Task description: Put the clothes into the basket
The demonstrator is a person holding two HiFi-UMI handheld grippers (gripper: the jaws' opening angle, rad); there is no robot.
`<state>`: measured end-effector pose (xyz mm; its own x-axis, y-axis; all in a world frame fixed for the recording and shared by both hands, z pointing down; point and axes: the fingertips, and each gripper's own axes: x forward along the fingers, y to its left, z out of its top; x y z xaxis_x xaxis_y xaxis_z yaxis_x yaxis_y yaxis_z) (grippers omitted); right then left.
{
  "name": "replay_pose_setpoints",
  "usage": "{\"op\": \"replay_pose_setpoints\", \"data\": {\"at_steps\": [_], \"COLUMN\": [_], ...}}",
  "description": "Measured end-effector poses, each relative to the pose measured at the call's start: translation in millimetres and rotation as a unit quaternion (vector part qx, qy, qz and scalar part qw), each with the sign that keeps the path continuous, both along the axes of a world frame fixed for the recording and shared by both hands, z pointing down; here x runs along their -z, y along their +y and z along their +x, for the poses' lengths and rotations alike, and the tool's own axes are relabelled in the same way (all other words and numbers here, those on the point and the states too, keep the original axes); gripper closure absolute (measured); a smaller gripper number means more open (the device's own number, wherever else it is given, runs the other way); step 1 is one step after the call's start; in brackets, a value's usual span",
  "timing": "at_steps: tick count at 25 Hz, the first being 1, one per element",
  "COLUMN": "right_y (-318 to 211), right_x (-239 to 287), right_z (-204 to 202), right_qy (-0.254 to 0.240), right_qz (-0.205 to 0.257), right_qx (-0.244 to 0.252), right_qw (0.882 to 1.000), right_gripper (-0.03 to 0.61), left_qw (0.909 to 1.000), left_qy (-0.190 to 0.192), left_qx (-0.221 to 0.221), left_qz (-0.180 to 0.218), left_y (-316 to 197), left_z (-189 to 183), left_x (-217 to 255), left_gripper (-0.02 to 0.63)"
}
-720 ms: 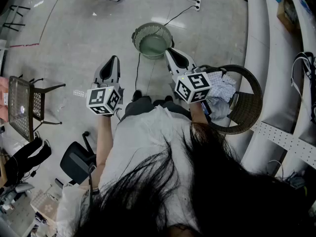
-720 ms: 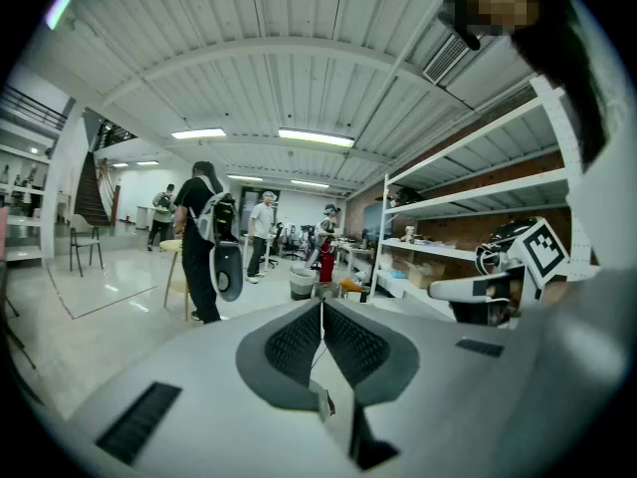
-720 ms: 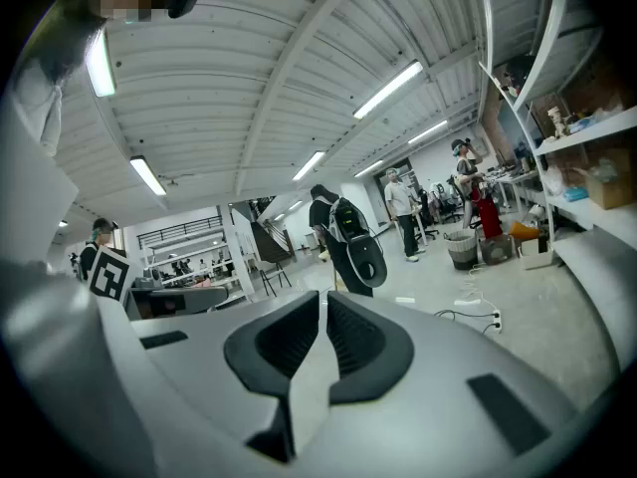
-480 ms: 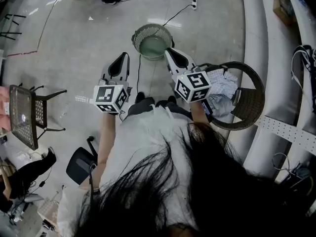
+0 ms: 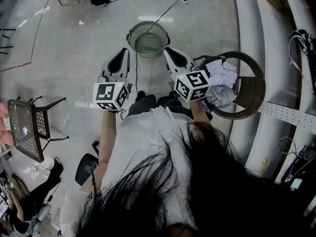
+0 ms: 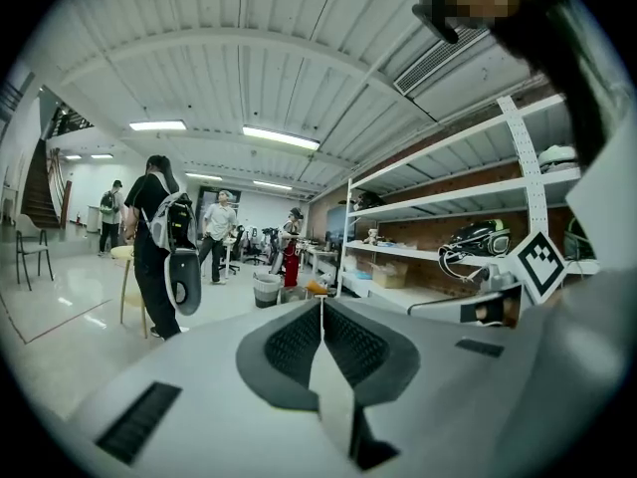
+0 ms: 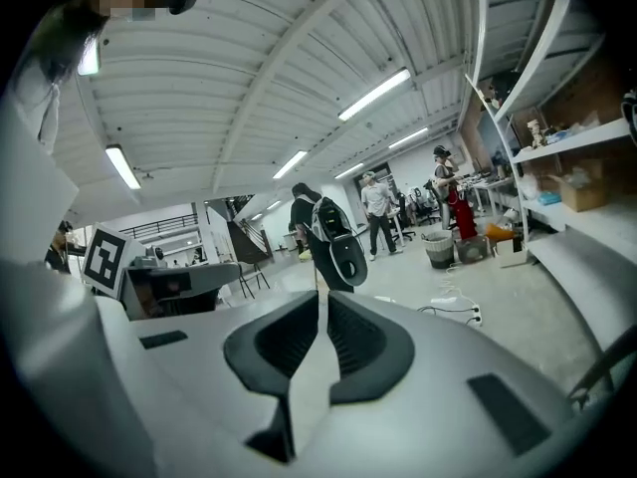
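Head view: the left tongs [image 5: 122, 53] and right tongs [image 5: 169, 52] point out over the grey floor [image 5: 74, 48], toward a round green mesh basket [image 5: 148, 38]. Pale crumpled clothes [image 5: 220, 80] lie in a round brown wicker basket [image 5: 252, 90] beside the right tongs.

Left gripper view: the left tongs [image 6: 320, 302] are closed together, gripping nothing.

Right gripper view: the right tongs [image 7: 320, 295] are likewise closed together.

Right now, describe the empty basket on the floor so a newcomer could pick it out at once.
On the pale floor ahead of the person, look just beyond the tips of the left gripper and right gripper. A small round greenish mesh basket stands there. Unlike the bigger brown wicker basket by the white shelving, which holds clothes, it is empty.
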<state>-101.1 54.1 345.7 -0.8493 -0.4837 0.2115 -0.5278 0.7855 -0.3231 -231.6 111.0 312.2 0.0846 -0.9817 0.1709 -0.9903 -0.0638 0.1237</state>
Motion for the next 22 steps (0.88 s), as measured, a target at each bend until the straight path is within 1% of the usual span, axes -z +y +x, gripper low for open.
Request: {"op": "replay_pose_setpoints", "data": {"at_steps": [5, 8, 10, 13, 18, 20, 22], "right_y": [-4, -6, -8, -7, 9, 16, 22], "right_x": [-13, -18, -22, -32, -54, -65, -75], "right_z": [16, 30, 45, 80, 152, 184, 216], "right_qy": [0.01, 0.016, 0.019, 0.03, 0.043, 0.048, 0.053], "right_qz": [-0.013, -0.018, -0.023, -0.034, -0.058, -0.071, -0.084], "right_qx": [-0.066, -0.112, -0.147, -0.211, -0.301, -0.331, -0.356], "right_qw": [0.998, 0.993, 0.989, 0.976, 0.951, 0.94, 0.929], "right_gripper": [0.537, 0.537, 0.537, 0.537, 0.537, 0.537, 0.537], "left_qw": [0.9985, 0.9959, 0.9927, 0.9846, 0.9679, 0.9623, 0.959], "left_qy": [-0.007, -0.003, -0.001, 0.006, 0.019, 0.017, 0.018], "left_qx": [-0.053, -0.089, -0.12, -0.173, -0.247, -0.267, -0.279], "left_qz": [-0.01, -0.012, -0.015, -0.026, -0.044, -0.047, -0.048], "left_y": [-15, -27, -37, -54, -68, -72, -76], "left_z": [-2, -1, 6, 28, 77, 99, 122], "left_x": [-10, -14, -18, -27, -43, -46, -49], "left_gripper": [0.594, 0.594, 0.594, 0.594, 0.594, 0.594, 0.594]}}
